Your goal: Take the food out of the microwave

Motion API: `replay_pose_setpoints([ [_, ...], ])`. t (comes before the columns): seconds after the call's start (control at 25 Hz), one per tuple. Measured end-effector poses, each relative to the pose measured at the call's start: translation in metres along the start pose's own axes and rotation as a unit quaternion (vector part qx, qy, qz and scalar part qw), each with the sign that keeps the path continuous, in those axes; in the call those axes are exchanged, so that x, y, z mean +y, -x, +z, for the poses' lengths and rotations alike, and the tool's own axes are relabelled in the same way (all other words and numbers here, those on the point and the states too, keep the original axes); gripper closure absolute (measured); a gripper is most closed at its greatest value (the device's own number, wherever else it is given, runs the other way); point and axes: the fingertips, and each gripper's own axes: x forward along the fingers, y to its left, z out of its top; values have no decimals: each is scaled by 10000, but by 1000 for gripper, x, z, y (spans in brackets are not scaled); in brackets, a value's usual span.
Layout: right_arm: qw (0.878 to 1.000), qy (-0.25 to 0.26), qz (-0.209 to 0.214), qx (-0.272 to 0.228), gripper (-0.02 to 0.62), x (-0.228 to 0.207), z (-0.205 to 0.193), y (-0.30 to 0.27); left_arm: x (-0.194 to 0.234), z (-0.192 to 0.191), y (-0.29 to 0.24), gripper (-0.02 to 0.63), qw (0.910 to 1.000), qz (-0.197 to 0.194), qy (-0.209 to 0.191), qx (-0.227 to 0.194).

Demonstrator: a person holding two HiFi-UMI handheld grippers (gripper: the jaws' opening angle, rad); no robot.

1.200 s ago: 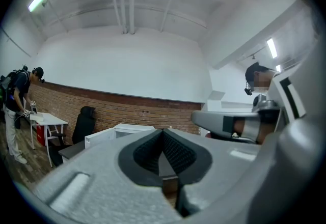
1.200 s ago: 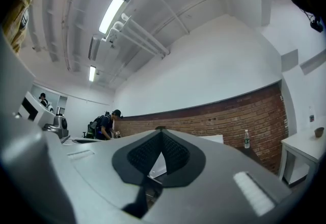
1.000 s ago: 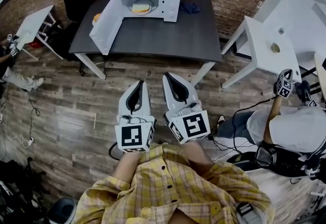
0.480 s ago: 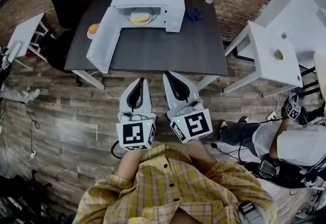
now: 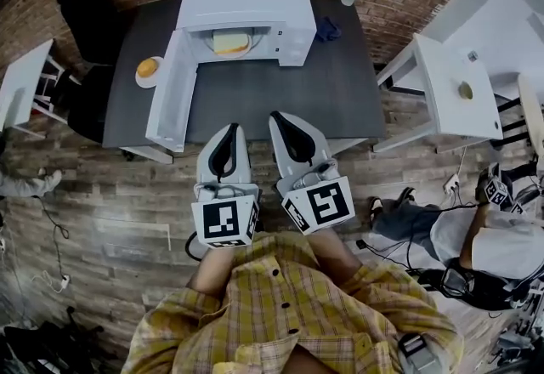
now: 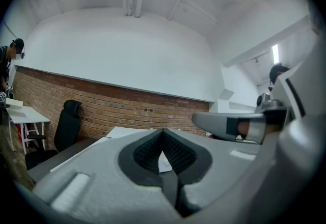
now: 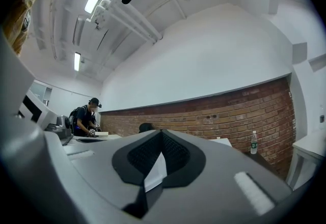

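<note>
Door: I see the microwave (image 5: 242,2) with its door (image 5: 170,92) already swung open.
Food (image 5: 230,42): inside the microwave, untouched.
Left gripper (image 5: 230,129): jaws together, empty, short of the table (image 5: 289,96).
Right gripper (image 5: 280,118): likewise closed on nothing.
My remaining steps: reach in, grip, lift out.

The grey plastic left gripper (image 5: 230,131) and its twin, the right gripper (image 5: 278,117), are held level, side by side, before the person's chest, tips leaning toward each other. Both pairs of jaws are closed together with nothing between them.
</note>
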Motion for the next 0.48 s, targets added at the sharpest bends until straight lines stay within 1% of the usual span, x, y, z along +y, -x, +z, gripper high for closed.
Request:
replay_pose_setpoints([
  [0.16,9999,74,-148,48,592,-3,-5,-32,26,-1,-24,606,9999,-113,27,28],
  [0.48,9993,125,-302,162,592,-3,-15,-73,56,-5,-52,606,9997,-248,34,82],
])
